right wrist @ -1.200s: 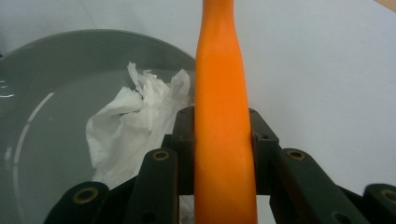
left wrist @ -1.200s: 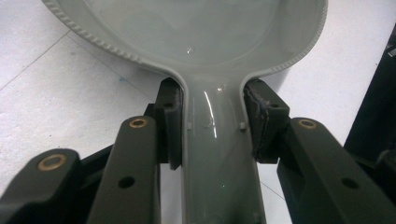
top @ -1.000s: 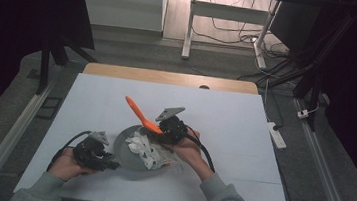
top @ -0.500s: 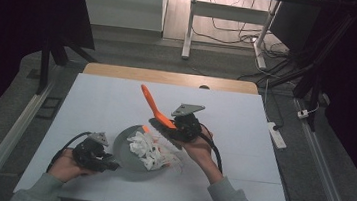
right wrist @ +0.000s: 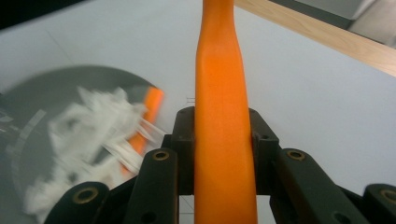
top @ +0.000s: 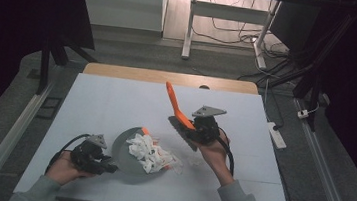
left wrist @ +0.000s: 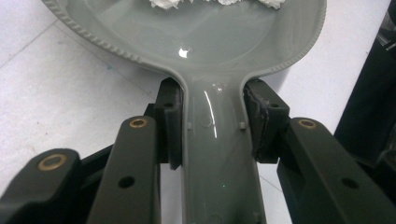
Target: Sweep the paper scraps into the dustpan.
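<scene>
A grey dish (top: 122, 149) with a handle lies on the white table near the front left. It holds a heap of white shreds (top: 148, 151) mixed with orange strips. My left gripper (top: 108, 167) is shut on the dish's handle (left wrist: 218, 154), one pad on each side. My right gripper (top: 182, 121), to the right of the dish and above the table, is shut on an orange tool (top: 175, 103) that slants up and away. In the right gripper view the orange tool (right wrist: 218, 79) runs straight out between the jaws, with the dish (right wrist: 51, 88) and shreds (right wrist: 88, 135) blurred at lower left.
A few white shreds (top: 191, 160) lie on the table just right of the dish. The table's wooden far edge (top: 169, 77) runs along the back. A power strip (top: 277, 136) sits on the floor at the right.
My right gripper has risen and moved right, off the dish, and the orange tool has tipped more upright. The left gripper and the dish have stayed put.
</scene>
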The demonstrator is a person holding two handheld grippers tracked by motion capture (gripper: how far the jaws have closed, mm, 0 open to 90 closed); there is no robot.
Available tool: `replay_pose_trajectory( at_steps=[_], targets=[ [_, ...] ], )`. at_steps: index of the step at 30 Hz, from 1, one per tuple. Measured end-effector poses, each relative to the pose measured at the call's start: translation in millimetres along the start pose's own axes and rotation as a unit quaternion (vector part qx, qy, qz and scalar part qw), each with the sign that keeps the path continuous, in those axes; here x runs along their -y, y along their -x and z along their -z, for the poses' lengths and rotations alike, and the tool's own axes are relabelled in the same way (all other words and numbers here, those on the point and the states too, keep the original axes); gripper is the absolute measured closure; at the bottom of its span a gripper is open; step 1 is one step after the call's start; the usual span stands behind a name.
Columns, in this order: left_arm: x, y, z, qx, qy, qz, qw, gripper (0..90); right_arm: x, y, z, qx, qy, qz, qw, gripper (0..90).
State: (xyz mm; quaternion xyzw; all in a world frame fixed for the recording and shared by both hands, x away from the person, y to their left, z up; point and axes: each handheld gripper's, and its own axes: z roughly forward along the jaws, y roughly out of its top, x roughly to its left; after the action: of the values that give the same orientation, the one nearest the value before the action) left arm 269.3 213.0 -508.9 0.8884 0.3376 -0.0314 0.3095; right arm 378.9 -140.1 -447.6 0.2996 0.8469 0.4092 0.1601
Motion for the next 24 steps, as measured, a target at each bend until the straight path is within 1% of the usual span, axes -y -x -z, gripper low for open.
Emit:
replay_pose_trajectory(
  at_steps=[1, 4, 6, 10, 12, 15, 18, 24],
  targets=[
    [1.2, -0.1, 0.1, 0.002, -0.001, -0.002, 1.0, 61.2, 3.1, 1.6, 2.9, 0.008, -0.005, -0.003, 1.0, 70.3],
    [3.3, 0.2, -0.7, 0.007, -0.002, 0.0, 1.0, 61.2, 15.9, 7.5, 12.2, 0.027, -0.022, -0.022, 0.9991, 70.3],
    [3.2, 0.8, -0.8, 0.005, -0.002, -0.001, 1.0, 61.2, 25.9, 10.1, 16.9, 0.036, -0.035, -0.035, 0.9981, 70.3],
    [2.7, 2.6, -1.2, 0.007, -0.003, -0.003, 1.0, 61.2, 42.0, 14.8, 20.5, 0.056, -0.055, -0.045, 0.9959, 70.3],
    [2.4, 3.7, -1.4, 0.008, -0.004, -0.004, 1.0, 61.2, 46.7, 18.1, 20.5, 0.061, -0.061, -0.056, 0.9947, 70.3],
    [2.2, 5.7, -1.8, 0.009, -0.005, -0.006, 0.9999, 61.2, 49.9, 20.9, 18.6, 0.063, -0.067, -0.065, 0.9936, 70.3],
    [1.8, 7.2, -2.7, 0.011, -0.005, -0.008, 0.9999, 61.2, 50.7, 19.2, 15.0, 0.063, -0.074, -0.072, 0.9927, 70.3],
    [0.5, 9.3, -3.7, 0.011, -0.006, -0.012, 0.9998, 61.2, 50.5, 12.7, 7.8, 0.057, -0.083, -0.069, 0.9925, 70.3]
  ],
)
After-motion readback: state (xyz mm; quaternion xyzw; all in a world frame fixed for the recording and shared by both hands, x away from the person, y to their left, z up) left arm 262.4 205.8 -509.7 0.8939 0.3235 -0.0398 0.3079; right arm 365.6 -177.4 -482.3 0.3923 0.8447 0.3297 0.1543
